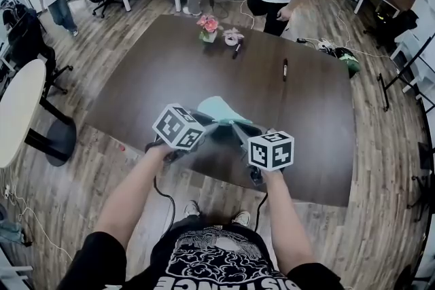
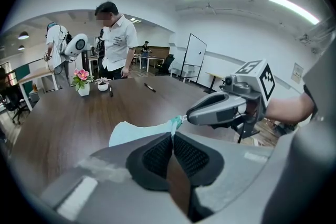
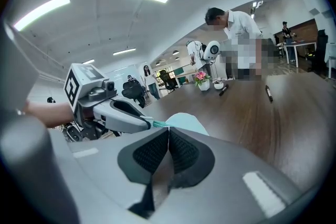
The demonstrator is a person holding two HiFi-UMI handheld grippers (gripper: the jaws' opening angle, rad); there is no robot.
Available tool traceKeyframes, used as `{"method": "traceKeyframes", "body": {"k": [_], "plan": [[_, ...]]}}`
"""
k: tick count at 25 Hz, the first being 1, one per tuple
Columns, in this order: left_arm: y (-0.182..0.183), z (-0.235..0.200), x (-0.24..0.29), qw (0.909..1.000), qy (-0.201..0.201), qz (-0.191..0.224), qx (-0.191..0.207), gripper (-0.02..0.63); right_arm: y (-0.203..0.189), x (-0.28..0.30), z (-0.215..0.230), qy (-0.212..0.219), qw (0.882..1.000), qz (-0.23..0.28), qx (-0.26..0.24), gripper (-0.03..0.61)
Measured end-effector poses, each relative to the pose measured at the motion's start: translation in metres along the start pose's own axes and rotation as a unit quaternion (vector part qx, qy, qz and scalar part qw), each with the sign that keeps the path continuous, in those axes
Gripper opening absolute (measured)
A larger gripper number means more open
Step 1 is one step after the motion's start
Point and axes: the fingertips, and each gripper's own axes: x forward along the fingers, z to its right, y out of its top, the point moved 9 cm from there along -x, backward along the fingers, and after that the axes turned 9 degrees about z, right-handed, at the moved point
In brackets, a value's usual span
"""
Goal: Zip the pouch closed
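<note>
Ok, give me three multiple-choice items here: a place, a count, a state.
1. Where is the pale mint fabric pouch? A flat beside the flowers; B held between the left gripper and the right gripper; C on the floor.
2. How many black marker pens lie on the dark wooden table? A one; B four; C two.
3. The left gripper's fingers are: A shut on the pouch; B wide open; C shut on a pen.
B, both pinch it; C, two lie beyond it; A, fingers meet on its edge.
</note>
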Motion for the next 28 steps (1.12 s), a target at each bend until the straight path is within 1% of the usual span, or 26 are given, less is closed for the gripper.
{"method": "traceKeyframes", "body": {"k": [13, 17, 20, 24, 28], "plan": [[0.000, 0.000, 0.003, 1.0000, 0.005, 0.003, -0.002, 0.018, 0.000, -0.001, 0.001, -0.008, 1.000, -0.001, -0.011, 0.006], [0.000, 0.001, 0.003, 1.0000, 0.006, 0.003, 0.000, 0.018, 0.000, 0.000, 0.000, -0.019, 0.999, -0.007, -0.026, 0.006], [0.000, 0.000, 0.006, 1.0000, 0.006, 0.002, 0.002, 0.018, -0.001, 0.001, 0.003, -0.024, 0.999, -0.005, -0.022, 0.006], [-0.001, -0.003, 0.004, 0.9999, 0.010, 0.004, -0.002, 0.018, -0.001, -0.005, 0.011, -0.041, 0.999, 0.000, -0.011, 0.005], [0.000, -0.004, 0.001, 0.9999, 0.015, 0.007, -0.005, 0.018, 0.000, -0.008, 0.011, -0.044, 0.999, 0.002, -0.011, 0.006]]}}
